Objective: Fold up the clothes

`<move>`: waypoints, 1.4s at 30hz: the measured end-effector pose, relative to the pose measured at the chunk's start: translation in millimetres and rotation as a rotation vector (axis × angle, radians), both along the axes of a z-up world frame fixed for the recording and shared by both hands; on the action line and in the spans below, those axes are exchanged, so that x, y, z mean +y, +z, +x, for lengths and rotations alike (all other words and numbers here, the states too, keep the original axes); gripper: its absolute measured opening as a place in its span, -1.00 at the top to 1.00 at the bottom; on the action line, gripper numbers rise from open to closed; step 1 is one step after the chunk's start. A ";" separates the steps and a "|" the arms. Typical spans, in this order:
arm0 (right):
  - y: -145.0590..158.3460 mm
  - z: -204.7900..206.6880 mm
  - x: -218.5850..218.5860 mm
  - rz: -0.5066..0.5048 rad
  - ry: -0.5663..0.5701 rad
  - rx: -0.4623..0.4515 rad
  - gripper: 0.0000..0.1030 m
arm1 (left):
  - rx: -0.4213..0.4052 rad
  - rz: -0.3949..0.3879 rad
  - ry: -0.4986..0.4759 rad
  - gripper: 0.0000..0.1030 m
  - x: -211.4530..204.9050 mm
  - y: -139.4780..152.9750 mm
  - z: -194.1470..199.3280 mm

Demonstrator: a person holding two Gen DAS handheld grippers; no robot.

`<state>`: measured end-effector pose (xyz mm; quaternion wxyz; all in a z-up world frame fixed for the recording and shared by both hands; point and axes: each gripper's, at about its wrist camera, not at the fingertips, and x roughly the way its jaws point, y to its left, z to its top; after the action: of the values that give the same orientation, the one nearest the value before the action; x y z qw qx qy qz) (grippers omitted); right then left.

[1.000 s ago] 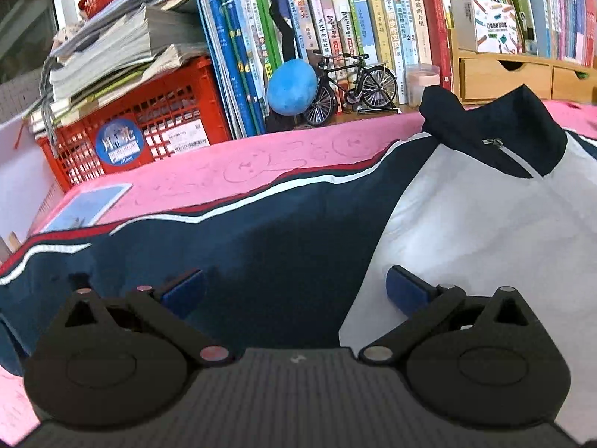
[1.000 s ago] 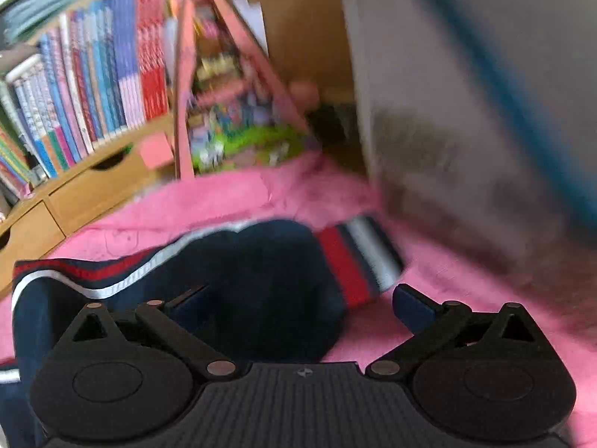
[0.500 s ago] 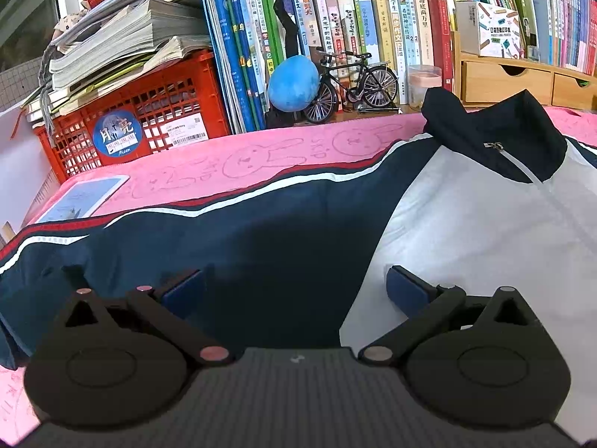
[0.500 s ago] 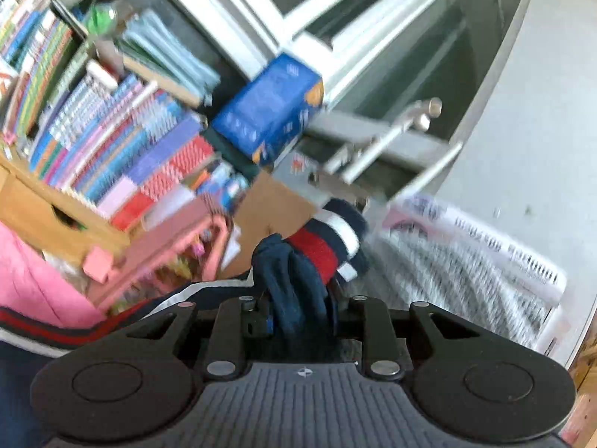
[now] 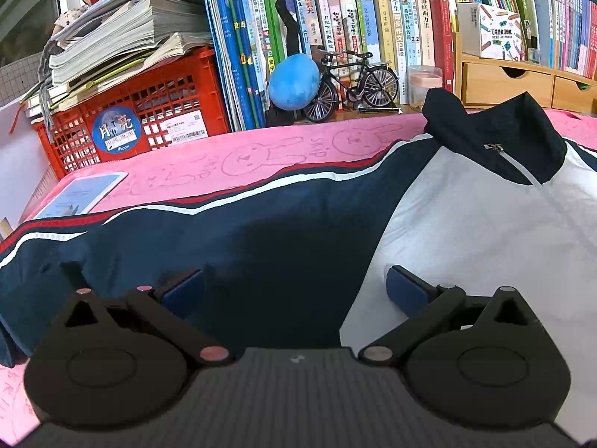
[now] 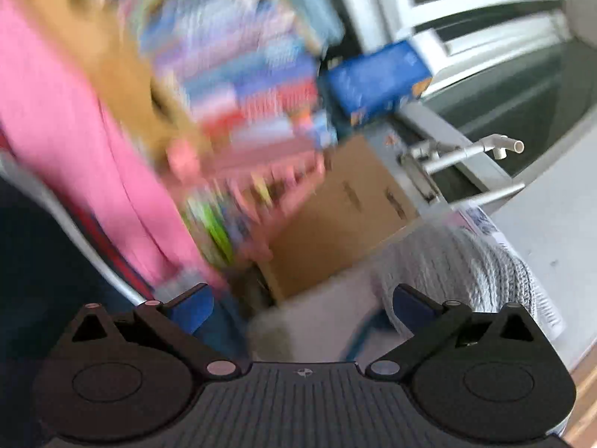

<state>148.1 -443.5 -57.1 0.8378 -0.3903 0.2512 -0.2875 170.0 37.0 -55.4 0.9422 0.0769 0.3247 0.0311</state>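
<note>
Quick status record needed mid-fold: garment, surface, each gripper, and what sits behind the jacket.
garment: jacket, navy and white, spread flat, zipped, collar upright
sleeve: navy sleeve stretched out to the left
surface: pink cloth with rabbit drawings
left gripper: open, low over the jacket, holding nothing
right gripper: open, empty, view blurred
behind jacket: red crate, blue ball, toy bicycle, books

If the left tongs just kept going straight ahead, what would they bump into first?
Most likely the jacket. The left tongs are open and hover low over its dark blue sleeve, right beside the white front panel. The books stand much farther back. Depth is hard to judge here.
</note>
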 end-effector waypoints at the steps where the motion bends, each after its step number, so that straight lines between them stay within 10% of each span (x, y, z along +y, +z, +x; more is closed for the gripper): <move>1: 2.7 1.5 14.9 0.100 0.064 0.014 -1.00 | 0.000 0.001 0.000 -1.00 0.1 0.0 -0.1; 6: 16.0 8.8 89.5 0.599 0.385 0.081 -0.74 | 0.001 -0.003 0.000 -1.00 0.7 0.1 0.2; 9: -14.6 44.8 153.8 0.701 0.552 0.206 -0.69 | 0.003 -0.009 0.000 -1.00 1.2 0.5 0.6; 13: -46.8 100.8 200.1 0.844 0.548 0.309 0.17 | 0.011 -0.039 0.001 -1.00 4.9 0.4 1.9; 15: -57.9 123.3 198.4 0.907 0.490 0.281 0.16 | 0.018 -0.060 0.002 -1.00 8.2 0.6 2.8; 19: -66.2 156.7 185.7 0.875 0.442 0.207 0.20 | 0.019 -0.066 -0.004 -1.00 7.1 0.8 2.4; 21: -69.5 172.4 190.2 0.793 0.389 0.156 -0.11 | 0.013 -0.047 -0.005 -1.00 4.3 1.3 1.7; 25: -52.8 174.3 183.3 0.937 0.247 0.078 -0.22 | 0.012 -0.043 -0.005 -1.00 5.2 2.0 2.0; 29: -23.6 127.0 228.5 0.929 0.453 0.076 -0.21 | 0.020 -0.071 -0.006 -1.00 9.5 1.7 3.3; 42: -58.2 180.7 325.9 0.961 0.591 0.261 0.51 | 0.039 -0.135 -0.017 -1.00 18.8 0.8 6.8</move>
<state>328.8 -117.5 -115.2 0.9278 -0.0517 0.3351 0.1554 176.8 55.8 -54.5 0.9389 0.0167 0.3438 -0.0005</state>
